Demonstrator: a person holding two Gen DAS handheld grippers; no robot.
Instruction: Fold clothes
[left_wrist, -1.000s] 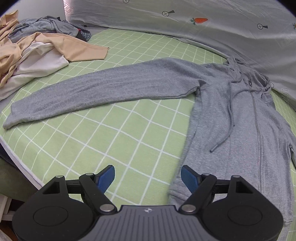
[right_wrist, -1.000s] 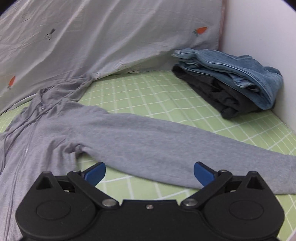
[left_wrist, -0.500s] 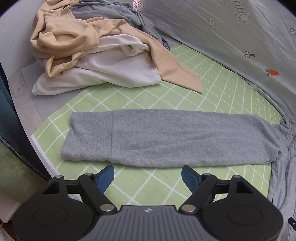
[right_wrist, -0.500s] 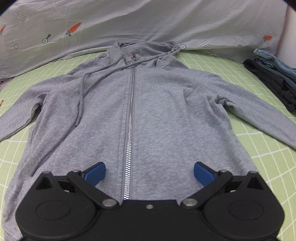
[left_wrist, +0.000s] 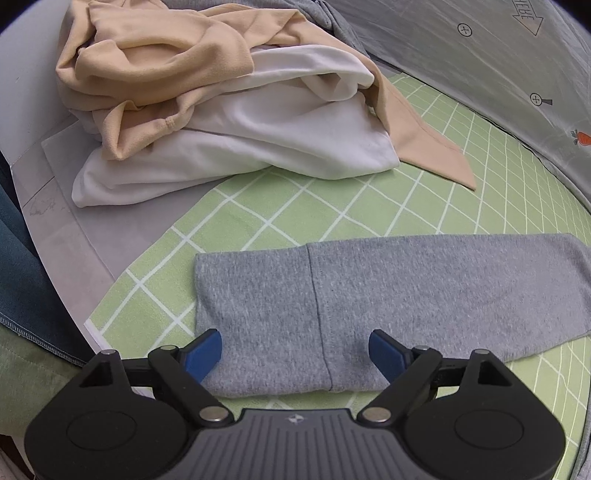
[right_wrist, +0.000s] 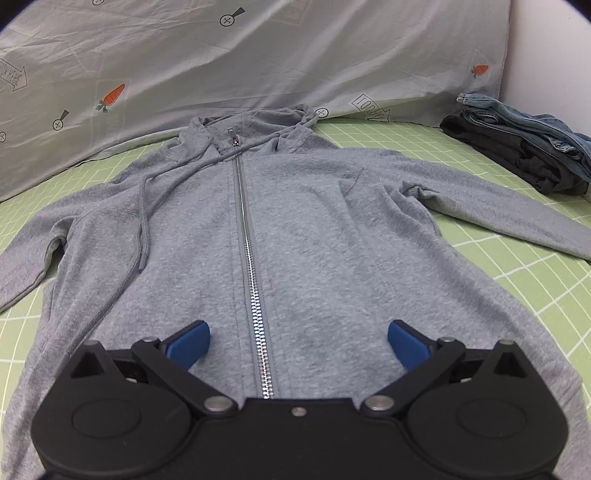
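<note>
Hoodie (right_wrist: 314, 229), grey, lies flat and zipped on the green checked sheet (right_wrist: 517, 280), hood at the far side. Only the right wrist view shows its body, zipper (right_wrist: 255, 288) and one folded stack of jeans (right_wrist: 524, 147) far right. Only the left wrist view shows one sleeve cuff (left_wrist: 266, 317) and one heap of beige and white clothes (left_wrist: 221, 110) beyond. Left gripper (left_wrist: 295, 350) has just been opening, fingers apart over the cuff; right gripper (right_wrist: 299, 343) fingers apart, gripping nothing.

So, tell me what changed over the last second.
The left gripper swung along the sleeve to the hoodie's cuff, its fingers just opening wider over it. The right gripper swung from the other sleeve to the zipper. Nothing grasped; the hoodie lies flat as before.
</note>
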